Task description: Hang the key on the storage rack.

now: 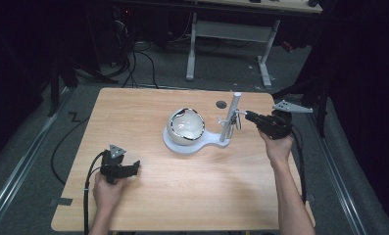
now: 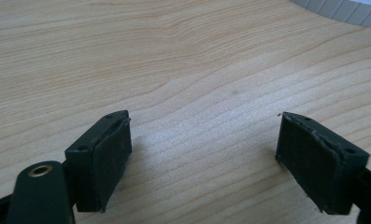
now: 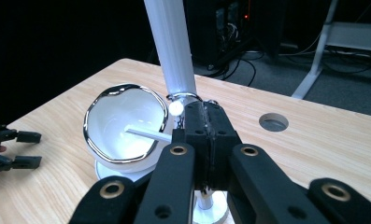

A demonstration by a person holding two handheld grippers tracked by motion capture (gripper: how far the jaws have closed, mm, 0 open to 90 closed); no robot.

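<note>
Clamping a small metal ring [image 3: 185,96] at the white post [image 1: 230,115], the right gripper [image 1: 247,115] has its jaws pressed together on it. Beside the post, a white bowl [image 1: 185,126] sits tilted on the stand [image 1: 209,140]. Resting on the bench [image 1: 192,191], the left gripper [image 1: 136,166] stands wide, holding nothing.

We see a light wooden desk [image 1: 148,196] with rounded corners and a round hole [image 1: 221,104] near its far edge. Around the desk lies grey carpet floor [image 1: 25,161], with metal rails [image 1: 15,183] running along both sides of it. Beyond the desk's far edge stands a white-legged table [image 1: 231,34], black cables [image 1: 138,63] trailing beside it. The room behind is dark.
</note>
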